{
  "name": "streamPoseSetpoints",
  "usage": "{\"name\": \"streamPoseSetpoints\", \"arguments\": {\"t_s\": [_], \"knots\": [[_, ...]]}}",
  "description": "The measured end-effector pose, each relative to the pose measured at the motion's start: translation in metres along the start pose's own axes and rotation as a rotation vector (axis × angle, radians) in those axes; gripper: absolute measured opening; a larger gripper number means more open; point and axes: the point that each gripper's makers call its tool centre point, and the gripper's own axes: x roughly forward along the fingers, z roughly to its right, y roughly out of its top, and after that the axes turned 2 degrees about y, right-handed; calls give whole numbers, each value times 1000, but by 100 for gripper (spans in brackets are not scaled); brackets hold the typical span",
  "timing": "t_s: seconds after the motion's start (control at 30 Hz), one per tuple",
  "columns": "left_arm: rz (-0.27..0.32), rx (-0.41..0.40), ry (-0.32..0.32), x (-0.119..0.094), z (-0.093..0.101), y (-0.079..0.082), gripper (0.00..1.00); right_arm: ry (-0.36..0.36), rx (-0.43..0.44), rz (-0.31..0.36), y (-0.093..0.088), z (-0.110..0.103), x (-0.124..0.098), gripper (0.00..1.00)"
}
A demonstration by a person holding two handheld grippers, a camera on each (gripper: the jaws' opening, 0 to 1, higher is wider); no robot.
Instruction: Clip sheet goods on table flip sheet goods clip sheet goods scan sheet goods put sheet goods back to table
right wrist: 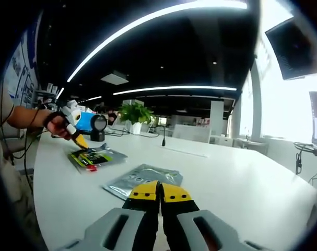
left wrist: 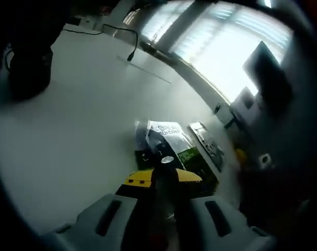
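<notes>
Left yellow-tipped tongs [left wrist: 163,178] clamped on dark green-and-white printed foil packet [left wrist: 171,149], lying flat on white surface [left wrist: 69,130] nr. its window-side edge. Right yellow-tipped tongs [right wrist: 159,192] together, nothing betw. them, just short of silver foil pouch [right wrist: 142,180] lying face-down mid-surface. Potted green plant [right wrist: 133,113] at far edge.

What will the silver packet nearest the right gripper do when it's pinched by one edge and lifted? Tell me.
The silver packet lies flat and thin on the table, so it is probably light. Its wrinkled, shiny foil suggests that it is likely to sag rather than stay stiff. The glossy surface may slip between the jaws of the right gripper, which stand together just short of it.
</notes>
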Motion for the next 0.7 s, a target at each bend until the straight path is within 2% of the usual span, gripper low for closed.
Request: {"name": "streamPoseSetpoints", "arguments": {"t_s": [0.2,0.5,0.57,0.7], "knots": [[-12,-63,-44,4,8,-5,5,1,-1,0,0,-2,0,0],[0,-143,-35,5,5,-6,0,0,-5,-3,0,-4,-1,0],[7,-192,-47,5,6,-5,0,-1,-6,-4,0,-4,-1,0],[21,-188,-48,4,8,-4,0,-2,-5,-4,-1,-2,0,0]]}}
